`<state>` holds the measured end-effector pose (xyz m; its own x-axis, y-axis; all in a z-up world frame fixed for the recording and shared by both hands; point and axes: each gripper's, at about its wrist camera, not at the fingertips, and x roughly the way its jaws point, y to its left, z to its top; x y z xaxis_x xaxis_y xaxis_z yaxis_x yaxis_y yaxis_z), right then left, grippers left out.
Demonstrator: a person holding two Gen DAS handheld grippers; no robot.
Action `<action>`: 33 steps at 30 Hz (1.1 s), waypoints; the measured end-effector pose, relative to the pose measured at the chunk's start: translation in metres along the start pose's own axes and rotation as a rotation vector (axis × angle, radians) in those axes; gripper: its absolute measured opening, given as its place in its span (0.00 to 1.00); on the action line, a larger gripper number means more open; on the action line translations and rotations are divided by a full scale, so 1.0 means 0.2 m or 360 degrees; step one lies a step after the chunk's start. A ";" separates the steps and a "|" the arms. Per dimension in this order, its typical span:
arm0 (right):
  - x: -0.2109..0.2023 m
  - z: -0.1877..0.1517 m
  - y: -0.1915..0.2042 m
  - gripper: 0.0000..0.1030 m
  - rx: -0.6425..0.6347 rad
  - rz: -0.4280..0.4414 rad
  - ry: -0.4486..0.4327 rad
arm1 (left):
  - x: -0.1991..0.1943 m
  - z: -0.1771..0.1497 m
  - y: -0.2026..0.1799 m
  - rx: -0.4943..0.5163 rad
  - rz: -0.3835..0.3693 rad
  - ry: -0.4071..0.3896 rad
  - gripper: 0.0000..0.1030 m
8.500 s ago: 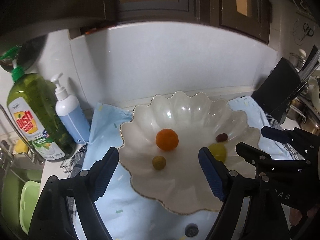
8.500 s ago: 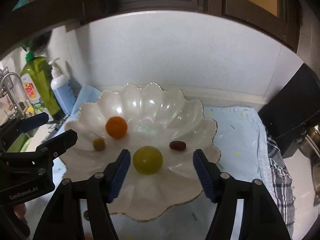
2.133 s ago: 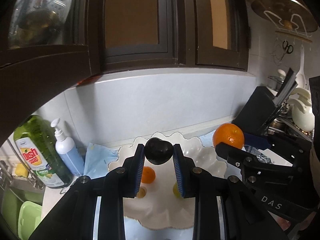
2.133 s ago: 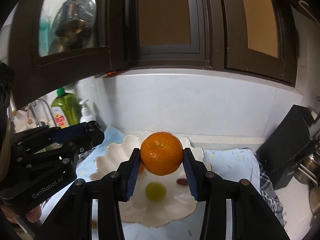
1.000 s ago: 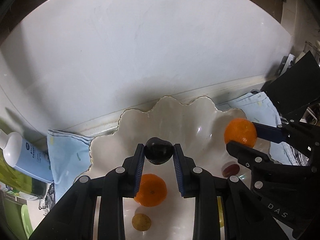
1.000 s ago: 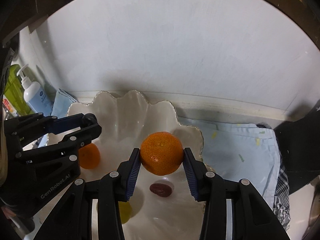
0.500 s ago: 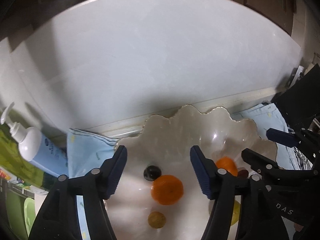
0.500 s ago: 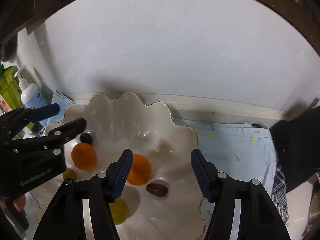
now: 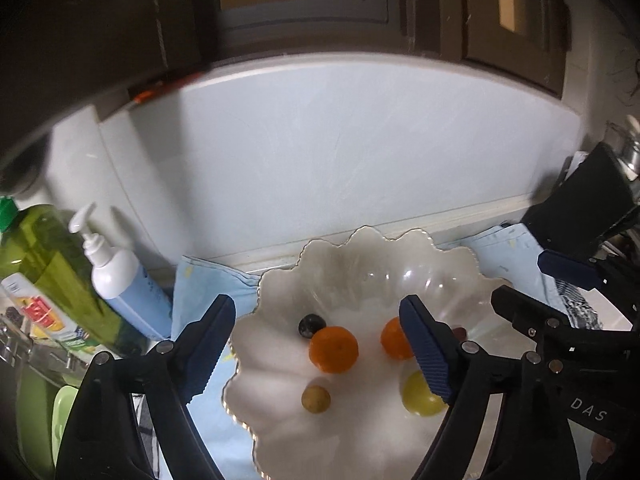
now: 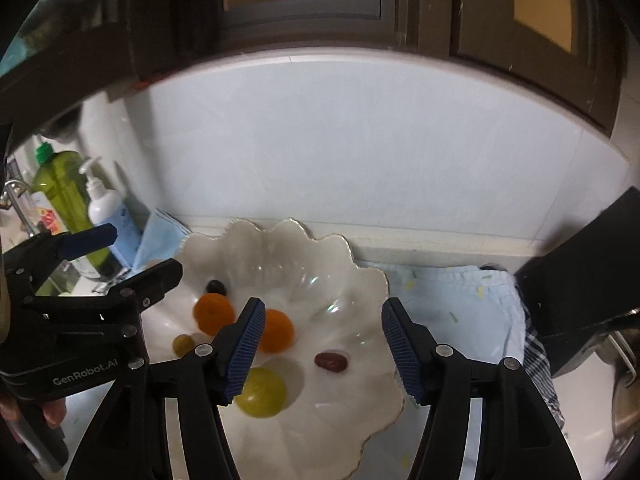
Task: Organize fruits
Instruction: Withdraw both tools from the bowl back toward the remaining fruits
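Observation:
A white scalloped bowl (image 9: 360, 252) (image 10: 360, 276) sits on a light blue cloth. In it lie two oranges (image 9: 333, 349) (image 9: 394, 338), a small dark plum (image 9: 311, 325), a small olive-brown fruit (image 9: 315, 399), a yellow-green fruit (image 9: 418, 396) and a dark red date (image 10: 330, 361). The right wrist view also shows the oranges (image 10: 213, 314) (image 10: 276, 330), the plum (image 10: 216, 287) and the yellow-green fruit (image 10: 262, 392). My left gripper (image 9: 320, 348) is open and empty above the bowl. My right gripper (image 10: 324, 344) is open and empty above the bowl's right half.
A green dish-soap bottle (image 9: 44, 276) and a white pump bottle (image 9: 120, 280) stand left of the bowl beside the sink. A black knife block (image 9: 584, 208) stands at the right. A checked towel (image 10: 536, 360) lies right of the cloth. Dark cabinets hang above the white backsplash.
Both grippers opened and let go: the plum and the second orange now lie in the bowl. Both grippers have since lifted and pulled back from it.

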<state>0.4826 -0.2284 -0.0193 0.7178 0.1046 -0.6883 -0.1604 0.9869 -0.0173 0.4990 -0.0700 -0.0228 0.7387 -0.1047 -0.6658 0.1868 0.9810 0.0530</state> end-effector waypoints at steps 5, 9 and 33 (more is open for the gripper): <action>-0.15 -0.04 0.02 0.60 0.0017 0.0014 -0.0087 | -0.16 -0.04 -0.01 0.0012 -0.0002 -0.0087 0.85; -0.26 -0.07 0.03 0.60 0.0027 0.0025 -0.0143 | -0.30 -0.08 -0.01 0.0011 0.0011 -0.0149 0.86; -0.78 -0.35 0.21 0.70 0.0030 -0.0046 -0.0369 | -0.88 -0.39 0.04 0.0017 0.0075 -0.0377 0.97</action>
<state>0.3167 -0.2112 0.0362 0.8587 0.0996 -0.5028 -0.1265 0.9918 -0.0196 0.3197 -0.0301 0.0360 0.8779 -0.0954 -0.4693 0.1543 0.9841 0.0885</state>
